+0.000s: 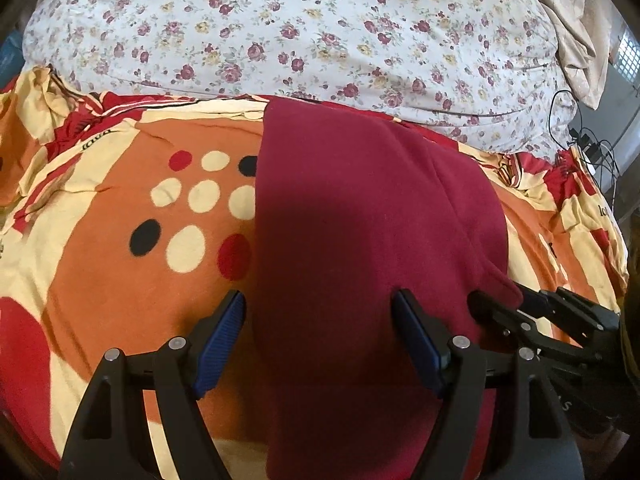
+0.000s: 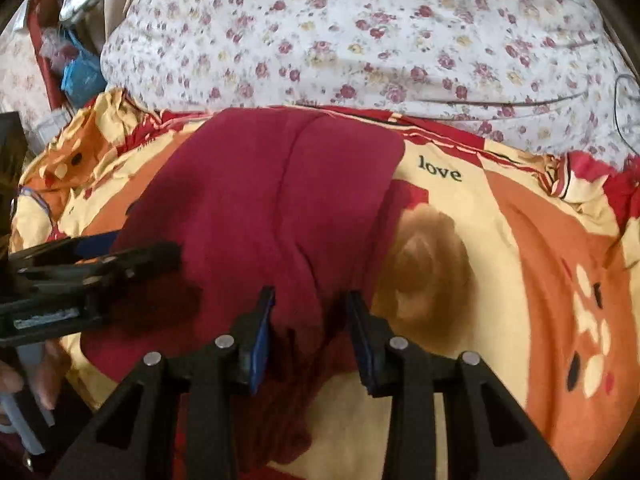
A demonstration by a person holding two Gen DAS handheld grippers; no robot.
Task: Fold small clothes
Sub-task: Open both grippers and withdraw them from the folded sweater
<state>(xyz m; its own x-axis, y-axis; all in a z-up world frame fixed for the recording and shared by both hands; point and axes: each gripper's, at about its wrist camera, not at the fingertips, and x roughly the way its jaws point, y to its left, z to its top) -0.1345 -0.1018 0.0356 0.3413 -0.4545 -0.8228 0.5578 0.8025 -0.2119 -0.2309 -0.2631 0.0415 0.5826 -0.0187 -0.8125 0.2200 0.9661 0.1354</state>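
A maroon fleece garment lies folded lengthwise on the orange, cream and red bedsheet. My left gripper stands wide open low over the garment's near left edge, one finger over the sheet and the other over the cloth, gripping nothing. My right gripper is closed on a bunched fold of the garment at its near right edge, and creases run into the jaws. The left wrist view shows the right gripper at the cloth's near right corner. The left gripper enters the right wrist view from the left.
A white floral quilt is heaped along the far side of the bed. Black cables and beige fabric sit far right. Plastic bags are piled beyond the bed's left corner. A person's hand is at lower left.
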